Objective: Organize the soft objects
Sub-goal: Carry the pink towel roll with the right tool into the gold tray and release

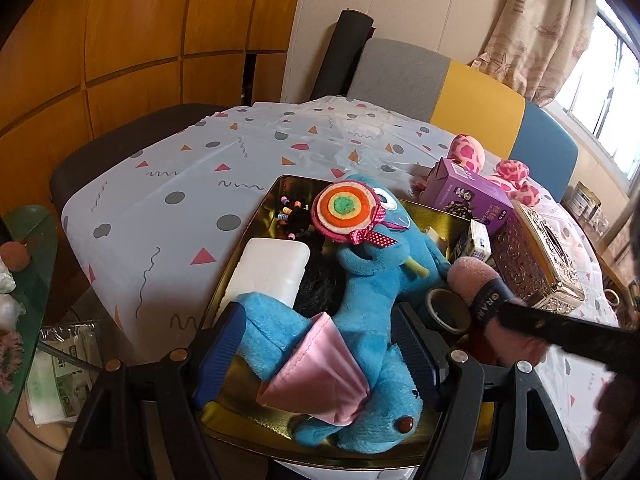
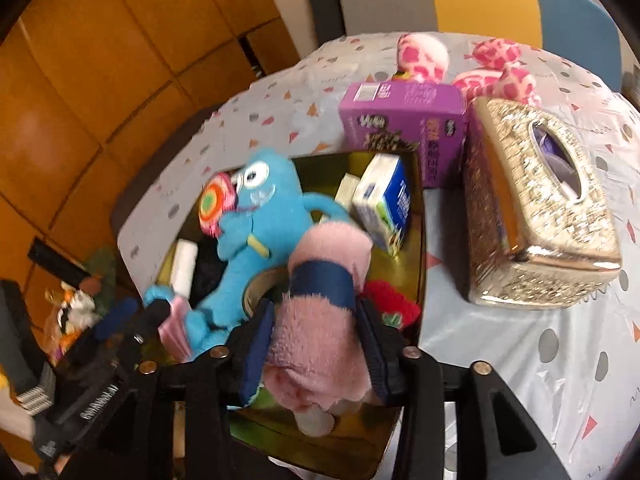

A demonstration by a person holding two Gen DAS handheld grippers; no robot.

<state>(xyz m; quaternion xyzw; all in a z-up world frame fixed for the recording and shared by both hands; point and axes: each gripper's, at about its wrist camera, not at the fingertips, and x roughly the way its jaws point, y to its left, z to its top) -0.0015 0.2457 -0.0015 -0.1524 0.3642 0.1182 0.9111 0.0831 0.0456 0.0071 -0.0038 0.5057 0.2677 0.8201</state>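
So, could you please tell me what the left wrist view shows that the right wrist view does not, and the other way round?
Only the left wrist view shows the left gripper closed around the blue plush toy low on its body, beside its pink satin wing, and the beaded item in the tray's far corner.

Only the right wrist view shows the right gripper clamping the pink fuzzy roll, and a red knitted piece under it.

Both show the gold tray, purple box, ornate tissue box and pink spotted plush.
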